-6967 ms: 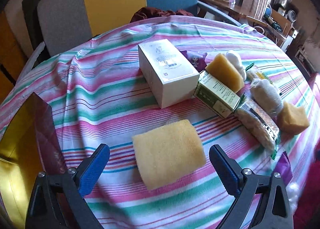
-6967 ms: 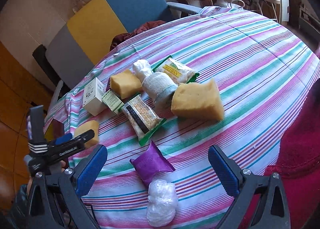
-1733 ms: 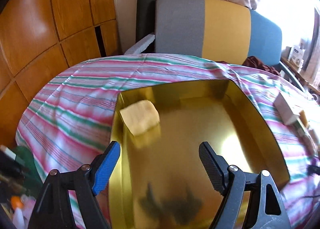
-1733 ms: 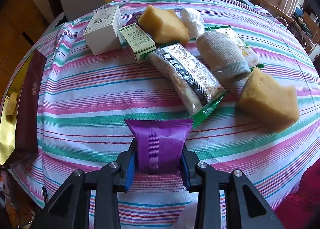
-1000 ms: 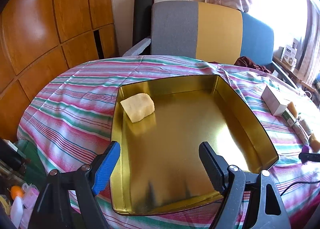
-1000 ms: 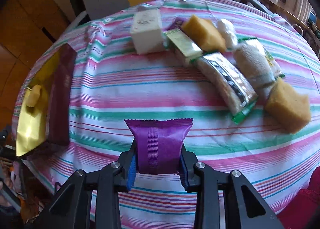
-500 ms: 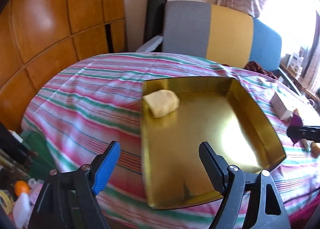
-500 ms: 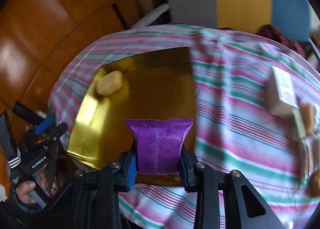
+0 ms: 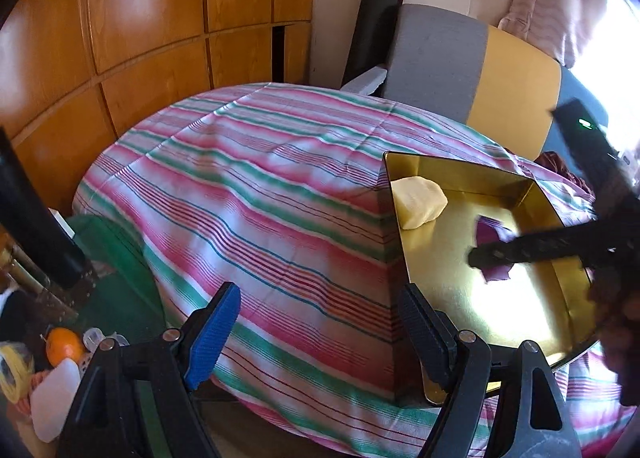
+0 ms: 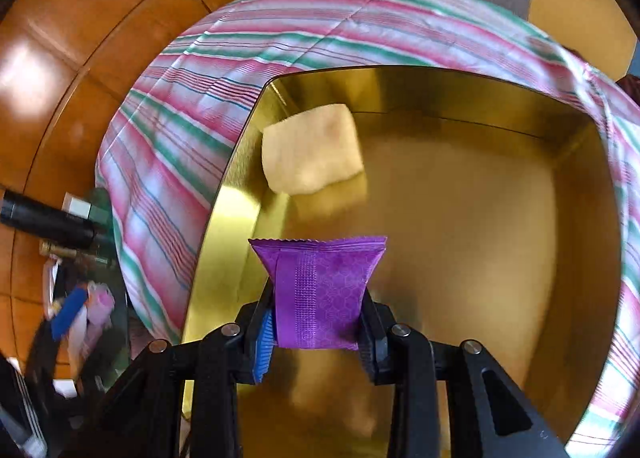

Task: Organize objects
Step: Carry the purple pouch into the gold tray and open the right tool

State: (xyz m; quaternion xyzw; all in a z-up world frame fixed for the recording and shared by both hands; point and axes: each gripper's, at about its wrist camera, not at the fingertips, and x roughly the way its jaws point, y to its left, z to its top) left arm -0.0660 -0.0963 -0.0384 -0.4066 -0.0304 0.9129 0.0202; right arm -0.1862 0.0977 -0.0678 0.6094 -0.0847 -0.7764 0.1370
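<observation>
My right gripper pinches the purple packet, hanging over the gold tray; sponge sits upper left. Left gripper spread, empty.

light: window daylight upper right | glare: gold tray | blur: motion | edges: fisheye-warped

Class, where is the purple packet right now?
In the right wrist view, the purple packet is clamped in the right tool above the gold tray, nearer than the yellow sponge.
</observation>
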